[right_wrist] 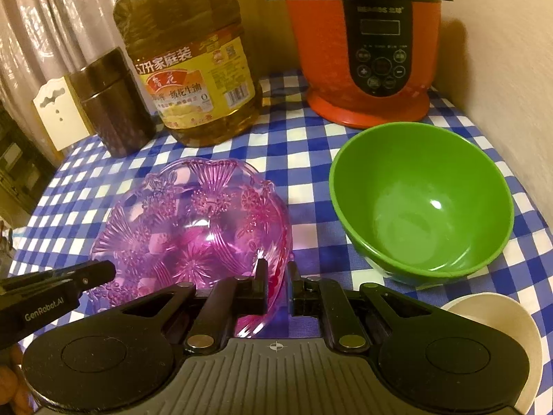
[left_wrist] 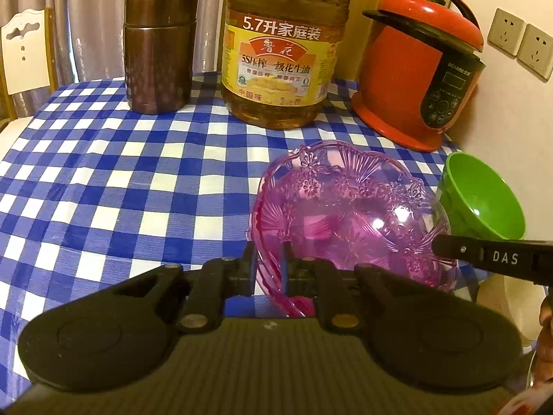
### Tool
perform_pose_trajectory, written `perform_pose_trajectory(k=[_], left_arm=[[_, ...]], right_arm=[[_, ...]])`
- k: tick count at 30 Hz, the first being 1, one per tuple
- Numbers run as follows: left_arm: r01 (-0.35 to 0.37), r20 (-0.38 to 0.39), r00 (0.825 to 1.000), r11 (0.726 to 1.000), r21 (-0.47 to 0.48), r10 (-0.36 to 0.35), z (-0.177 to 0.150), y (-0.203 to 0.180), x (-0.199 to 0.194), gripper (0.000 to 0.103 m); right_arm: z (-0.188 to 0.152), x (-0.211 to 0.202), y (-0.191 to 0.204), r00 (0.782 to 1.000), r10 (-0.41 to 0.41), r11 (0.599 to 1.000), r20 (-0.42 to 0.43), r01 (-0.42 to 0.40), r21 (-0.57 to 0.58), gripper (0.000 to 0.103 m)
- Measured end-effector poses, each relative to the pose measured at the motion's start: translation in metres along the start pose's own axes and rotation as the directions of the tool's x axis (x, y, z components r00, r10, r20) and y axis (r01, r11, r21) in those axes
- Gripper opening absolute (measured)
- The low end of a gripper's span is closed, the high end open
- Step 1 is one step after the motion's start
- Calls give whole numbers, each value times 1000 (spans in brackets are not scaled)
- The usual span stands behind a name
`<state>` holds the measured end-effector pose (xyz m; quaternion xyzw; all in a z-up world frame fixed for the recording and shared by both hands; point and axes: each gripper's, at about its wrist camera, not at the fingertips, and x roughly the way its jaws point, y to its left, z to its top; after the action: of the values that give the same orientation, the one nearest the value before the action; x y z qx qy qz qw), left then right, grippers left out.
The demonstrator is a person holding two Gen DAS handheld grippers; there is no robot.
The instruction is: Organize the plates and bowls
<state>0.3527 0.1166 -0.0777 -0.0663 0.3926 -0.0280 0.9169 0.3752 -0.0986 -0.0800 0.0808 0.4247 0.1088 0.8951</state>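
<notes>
Here I had both the left gripper (left_wrist: 269, 269) and right gripper (right_wrist: 278, 282) clamped on the empty pink dish's (right_wrist: 193, 228) near rim, lower centre; the empty green bowl (right_wrist: 421, 204) sat right, the oil jug (right_wrist: 193, 69) behind.

Both units pointed steeply downward. The left hand-held gripper (left_wrist: 269, 269) was clamped with its fingers nearly together. The right hand-held gripper (right_wrist: 278, 282) was likewise clamped, fingers nearly together, beside the left.
</notes>
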Motion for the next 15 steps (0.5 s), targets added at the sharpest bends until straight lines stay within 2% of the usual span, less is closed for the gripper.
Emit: perform_pose_trajectory(k=[15], left_arm=[[-21, -4, 1000, 1000, 8, 21, -1, 0, 3, 12]], right_arm=[[0, 9, 4, 1000, -12, 999, -6, 12, -46, 10]])
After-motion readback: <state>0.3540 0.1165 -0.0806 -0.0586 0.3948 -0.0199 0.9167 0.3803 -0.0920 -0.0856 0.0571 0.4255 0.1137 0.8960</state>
